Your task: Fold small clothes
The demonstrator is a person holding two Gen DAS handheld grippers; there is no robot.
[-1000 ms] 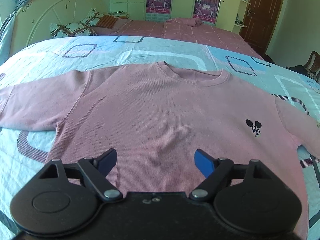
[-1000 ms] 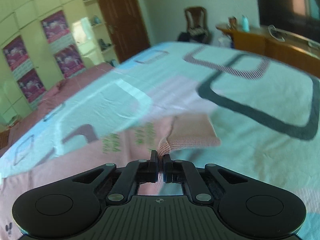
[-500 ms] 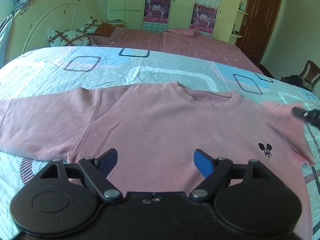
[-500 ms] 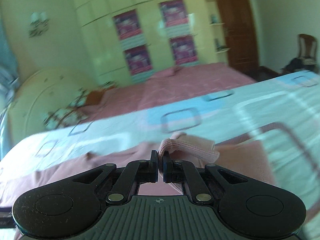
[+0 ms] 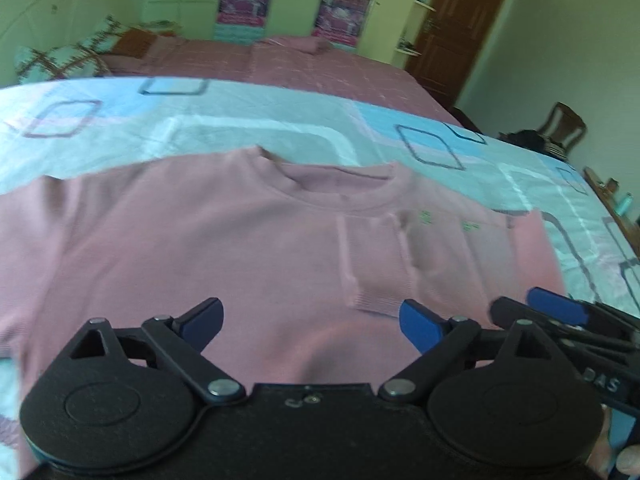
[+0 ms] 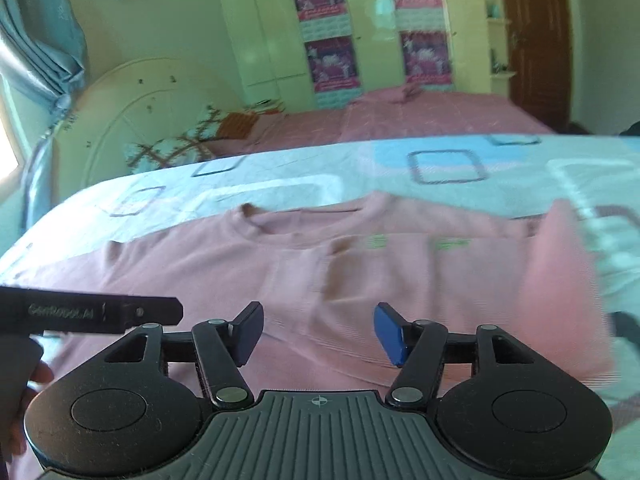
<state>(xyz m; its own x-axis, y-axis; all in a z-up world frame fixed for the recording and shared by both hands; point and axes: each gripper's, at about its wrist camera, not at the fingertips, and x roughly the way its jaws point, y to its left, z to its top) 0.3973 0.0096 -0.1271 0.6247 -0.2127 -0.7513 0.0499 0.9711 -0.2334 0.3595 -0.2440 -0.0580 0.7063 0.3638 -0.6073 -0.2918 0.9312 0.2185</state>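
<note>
Left gripper (image 5: 310, 326): jaws just opened wider, nothing between, over pink sweater (image 5: 200, 248). Right gripper (image 6: 318, 334): jaws just parted, empty, above same sweater. Sleeve (image 5: 376, 260) folded across sweater's chest, cuff toward hem. Sweater spread flat on patterned bedspread (image 5: 240, 120), collar at far side.
</note>
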